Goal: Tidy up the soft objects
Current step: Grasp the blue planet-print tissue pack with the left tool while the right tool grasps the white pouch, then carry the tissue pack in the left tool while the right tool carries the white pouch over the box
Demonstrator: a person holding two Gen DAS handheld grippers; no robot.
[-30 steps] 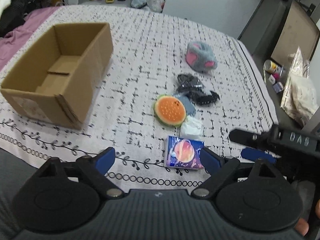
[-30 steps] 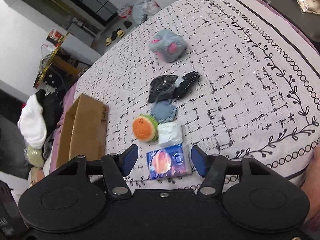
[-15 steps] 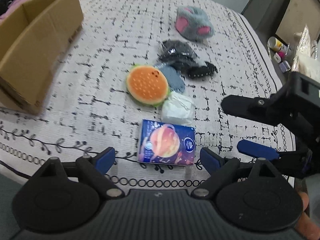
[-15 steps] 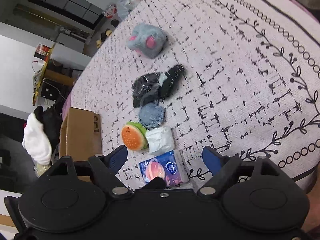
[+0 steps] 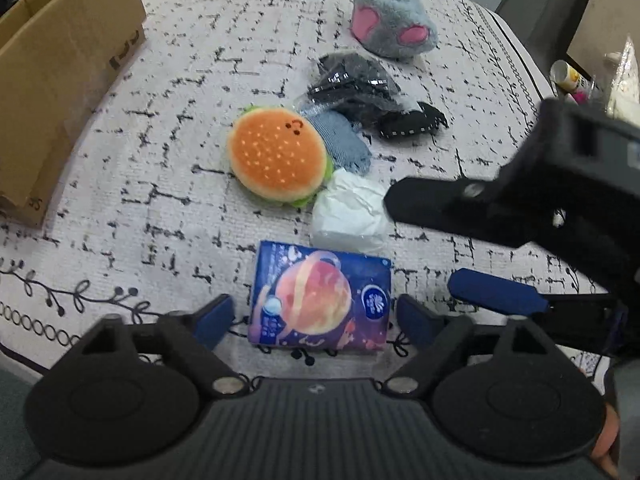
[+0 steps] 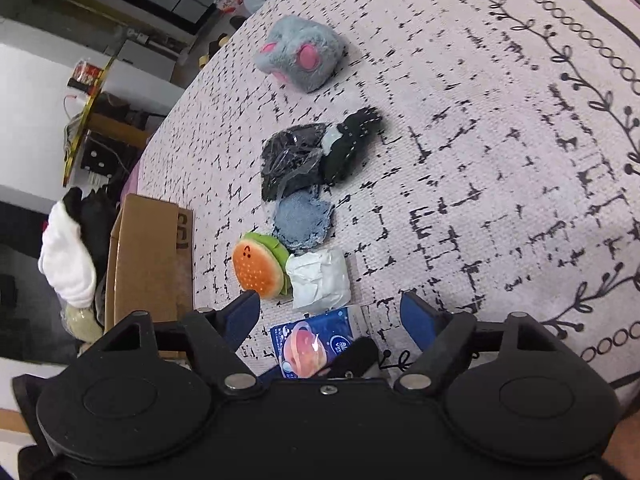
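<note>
A blue tissue pack with a planet print [image 5: 320, 300] lies on the patterned bed cover, between the fingers of my open left gripper [image 5: 318, 320]; it also shows in the right wrist view [image 6: 316, 340]. Beyond it lie a white packet [image 5: 350, 214], a burger plush [image 5: 278, 158], a blue-grey cloth [image 5: 344, 142], black items in clear wrap [image 5: 360, 84] and a grey-pink plush [image 5: 394, 22]. My right gripper [image 6: 330, 310] is open and empty, hovering above the tissue pack and white packet [image 6: 318, 280]; it shows at the right of the left wrist view [image 5: 460, 248].
An open cardboard box [image 5: 52, 76] stands at the left on the bed; it also shows in the right wrist view [image 6: 150, 256]. Bottles and bags [image 5: 580, 76] sit off the bed's right side. Clothes [image 6: 68, 264] are piled beyond the box.
My left gripper has moved forward and down, so the tissue pack now sits between its fingers. My right gripper has moved in over the pile from the right.
</note>
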